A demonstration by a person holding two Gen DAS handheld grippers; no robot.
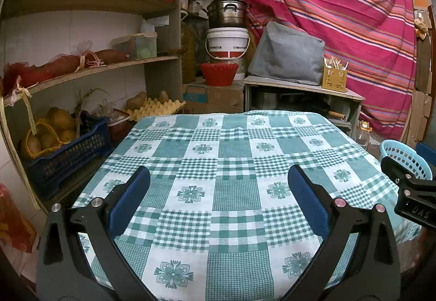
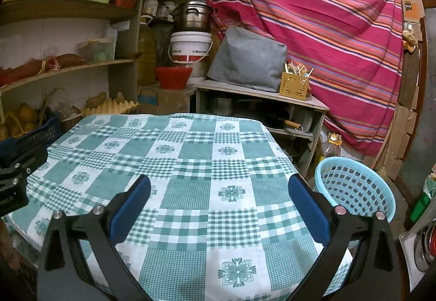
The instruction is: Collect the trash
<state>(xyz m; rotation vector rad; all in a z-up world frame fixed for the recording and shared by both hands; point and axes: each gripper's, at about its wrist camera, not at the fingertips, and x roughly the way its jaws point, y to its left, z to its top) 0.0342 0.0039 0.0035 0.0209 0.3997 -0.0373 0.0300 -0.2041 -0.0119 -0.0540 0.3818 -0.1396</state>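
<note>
My left gripper is open and empty above the table with the green-and-white checked cloth. My right gripper is open and empty above the same cloth, nearer its right edge. A light blue perforated basket stands on the floor beside the table's right side; its rim also shows in the left wrist view. No trash shows on the cloth in either view. The right gripper's body shows at the right edge of the left wrist view; the left gripper's body shows at the left edge of the right wrist view.
Wooden shelves with produce, a blue crate and egg trays stand on the left. Behind the table are a white bucket with a metal pot, a red basket, a low cabinet and a striped pink cloth.
</note>
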